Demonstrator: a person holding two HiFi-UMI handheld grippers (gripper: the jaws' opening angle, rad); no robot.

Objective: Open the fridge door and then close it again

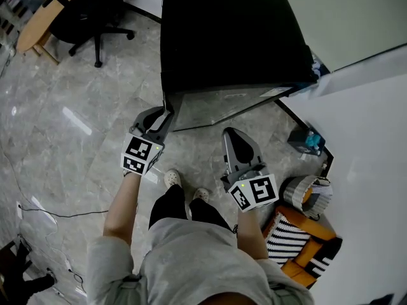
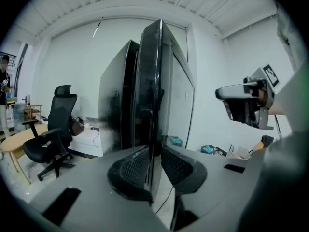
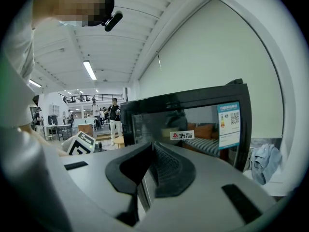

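At the left front corner of the squat black fridge (image 1: 229, 37), my left claw (image 1: 164, 118) has its ribbed black pads drawn about halfway in and pressed on the free upright edge of the fridge's dark, mirror-like glass door (image 2: 153, 81). One pad lies on the front face and one behind the lip, so I hold the door and nothing else. The door looks flush with the fridge body, or barely cracked, so I judge that only the grip is made. The swing open and the push back shut are both still to do. Before the right half of that door hangs my right claw (image 1: 236, 138), jaws together, empty and apart from the glass. I reckon it sits in the door's sweep and should clear out first. My own pale shoes (image 1: 172, 178) stand just in front of the fridge and may need a step back too. Left of the fridge and well apart is a black wheeled office chair (image 1: 95, 18), with a light wooden table (image 1: 44, 14) beyond it. Neither looks likely to meet the door. Right of the fridge stands a white wall panel (image 1: 362, 138), with a small blue object (image 1: 310, 138) and a black-and-white striped, orange-edged cushion (image 1: 299, 240) on the grey marble floor (image 1: 63, 107).
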